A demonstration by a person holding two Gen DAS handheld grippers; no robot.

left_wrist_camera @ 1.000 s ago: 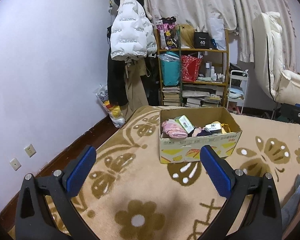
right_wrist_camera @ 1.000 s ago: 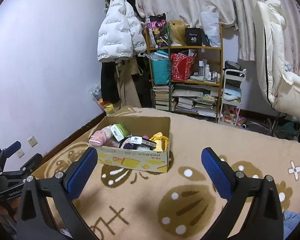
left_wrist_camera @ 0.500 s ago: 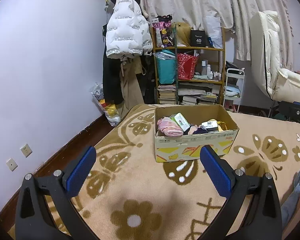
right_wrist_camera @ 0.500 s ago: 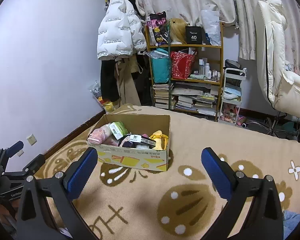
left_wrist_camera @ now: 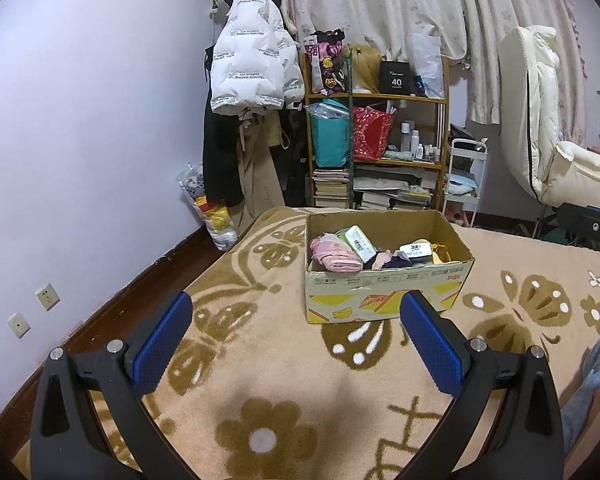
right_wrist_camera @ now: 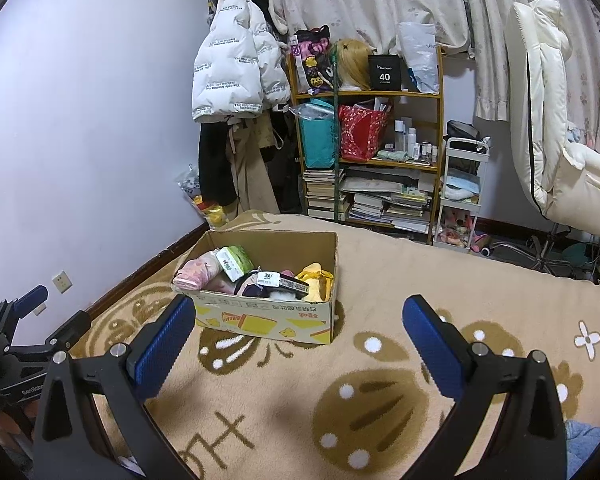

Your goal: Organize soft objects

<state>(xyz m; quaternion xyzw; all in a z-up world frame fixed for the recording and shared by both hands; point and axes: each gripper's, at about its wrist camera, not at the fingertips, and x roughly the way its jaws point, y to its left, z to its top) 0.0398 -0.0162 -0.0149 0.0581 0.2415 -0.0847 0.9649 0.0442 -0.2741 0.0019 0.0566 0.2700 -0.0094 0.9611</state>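
Item: cardboard box [left_wrist_camera: 388, 280], open-topped, standing on the patterned carpet [left_wrist_camera: 260, 360], taken here as landmark. Contents, all inside the box: pink folded cloth [left_wrist_camera: 336, 254] at its left end; green-and-white soft pack [left_wrist_camera: 358, 240] leaning just beside the pink cloth; dark fabric with a labelled packet [left_wrist_camera: 416, 250] on top toward the middle; yellow cloth [left_wrist_camera: 440, 252] at its right end. Nothing soft seen lying on the carpet around the box. Left tool [left_wrist_camera: 296, 320]: blue pads spread wide, gripping nothing, held above the carpet short of the box's printed front wall, the box ahead and slightly to its right. Right tool [right_wrist_camera: 300, 320]: likewise spread and empty, the box ahead and to its left, the yellow-cloth end nearer. The box's long axis runs crosswise to both tools. Judgement: both tools stand well apart from the contents; the left tool is more squarely aligned with the pink-cloth end, the right with the yellow-cloth end, so either reach goes forward and down over the front wall. Background beyond the box: shelf unit [left_wrist_camera: 376, 152] against the wall.
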